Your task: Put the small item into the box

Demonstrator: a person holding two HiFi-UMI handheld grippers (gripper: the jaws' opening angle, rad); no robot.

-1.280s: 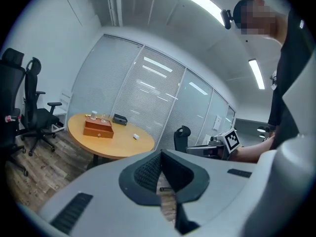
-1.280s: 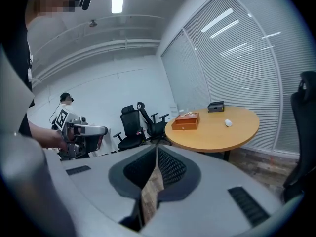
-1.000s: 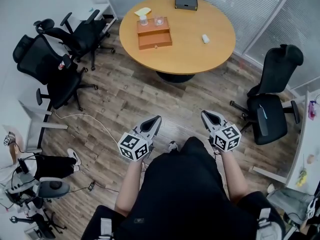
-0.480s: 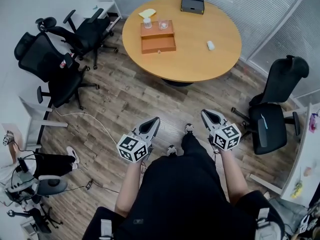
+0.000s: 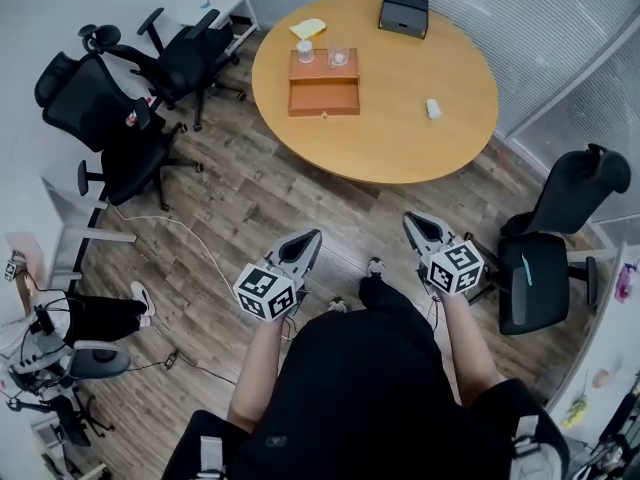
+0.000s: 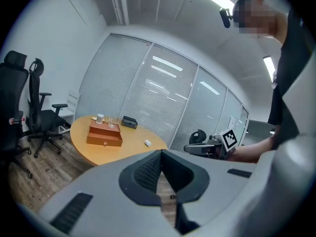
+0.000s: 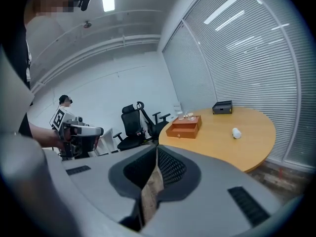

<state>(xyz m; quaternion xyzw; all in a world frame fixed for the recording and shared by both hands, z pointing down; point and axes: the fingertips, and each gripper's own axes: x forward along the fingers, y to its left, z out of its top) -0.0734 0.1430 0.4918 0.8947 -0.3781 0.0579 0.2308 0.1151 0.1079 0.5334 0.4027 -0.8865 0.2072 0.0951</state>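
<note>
A small white item (image 5: 433,109) lies on the round wooden table (image 5: 400,158), right of an orange-brown box with a drawer (image 5: 324,81). Both grippers hang over the wood floor, well short of the table. My left gripper (image 5: 305,243) is shut with nothing in it, and so is my right gripper (image 5: 417,226). The left gripper view shows the box (image 6: 104,135) and the white item (image 6: 147,142) far beyond its closed tips (image 6: 160,154). In the right gripper view the box (image 7: 184,127) and the item (image 7: 236,133) lie far ahead of the closed tips (image 7: 157,149).
A black case (image 5: 403,12) and a yellow object (image 5: 307,28) sit at the table's far side; two glass jars (image 5: 339,57) stand on the box. Black office chairs (image 5: 120,138) crowd the left, another chair (image 5: 545,258) stands at the right. A white cable (image 5: 190,243) runs across the floor.
The table has slid down and to the right in the head view, closer to me. Both grippers keep their pose and stay shut.
</note>
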